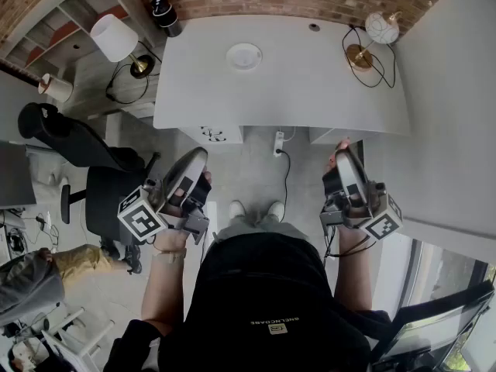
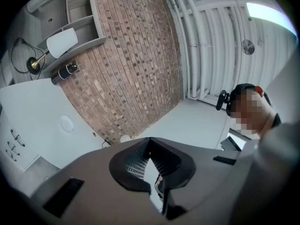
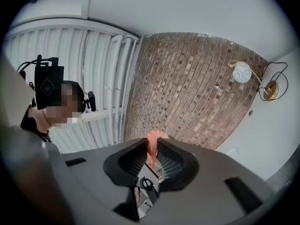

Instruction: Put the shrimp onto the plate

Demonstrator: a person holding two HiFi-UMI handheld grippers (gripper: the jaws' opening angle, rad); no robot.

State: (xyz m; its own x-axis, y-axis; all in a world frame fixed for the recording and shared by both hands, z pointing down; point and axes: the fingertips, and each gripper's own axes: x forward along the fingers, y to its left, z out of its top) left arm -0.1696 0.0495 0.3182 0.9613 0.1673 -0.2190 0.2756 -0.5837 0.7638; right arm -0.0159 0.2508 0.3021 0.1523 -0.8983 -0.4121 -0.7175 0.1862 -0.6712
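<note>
An orange-pink shrimp stands pinched between the jaws of my right gripper, its curled end poking above the tips. In the head view the shrimp shows at the tip of the right gripper, held in the air in front of the table. A small white plate lies on the white table, well ahead of both grippers, and also shows as the plate in the left gripper view. My left gripper hangs at the left; its jaws meet at the tips with nothing between them.
A white-shade lamp and a black cylinder stand at the table's far left. A globe lamp with a cable is at the far right. A black office chair is left of me. A power strip lies on the floor.
</note>
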